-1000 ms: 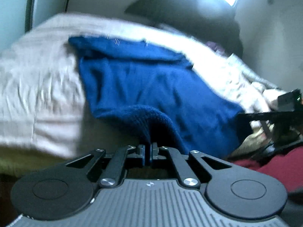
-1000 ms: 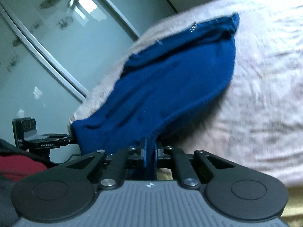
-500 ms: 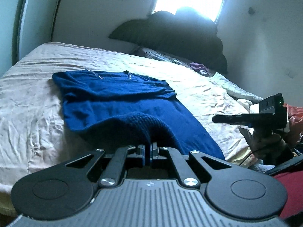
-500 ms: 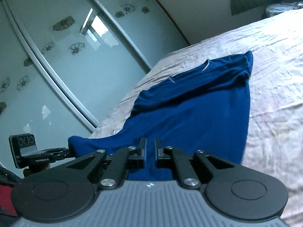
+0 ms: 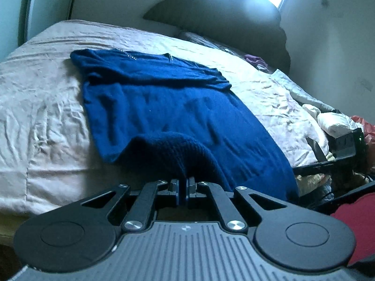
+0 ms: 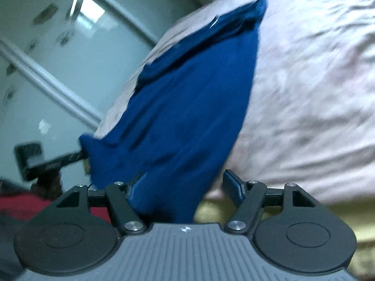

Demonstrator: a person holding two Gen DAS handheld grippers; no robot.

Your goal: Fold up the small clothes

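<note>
A dark blue shirt (image 5: pixel 168 103) lies spread on the bed, collar at the far end, its near hem hanging over the bed's front edge. My left gripper (image 5: pixel 182 185) still pinches a raised fold of that hem, though its jaws are starting to open. In the right wrist view the same shirt (image 6: pixel 194 98) runs away from me. My right gripper (image 6: pixel 185 182) has its jaws wide and opening; the hem hangs loose between them, resting against the left finger (image 6: pixel 137 187) only. Each gripper shows in the other's view: the right gripper (image 5: pixel 339 154) and the left gripper (image 6: pixel 54 159).
The wrinkled pale bed sheet (image 5: pixel 42 107) surrounds the shirt, with wide bare sheet (image 6: pixel 304 82) to the right. Dark pillows (image 5: pixel 222 16) sit at the headboard. A pile of clothes (image 5: pixel 332 119) lies at the bed's right side. Glass wardrobe doors (image 6: pixel 46 58) stand beside the bed.
The right jaws have gone from pinched on the hem to wide apart, letting it go. Both grippers dropped lower towards the bed's front edge. The left still holds its fold.
</note>
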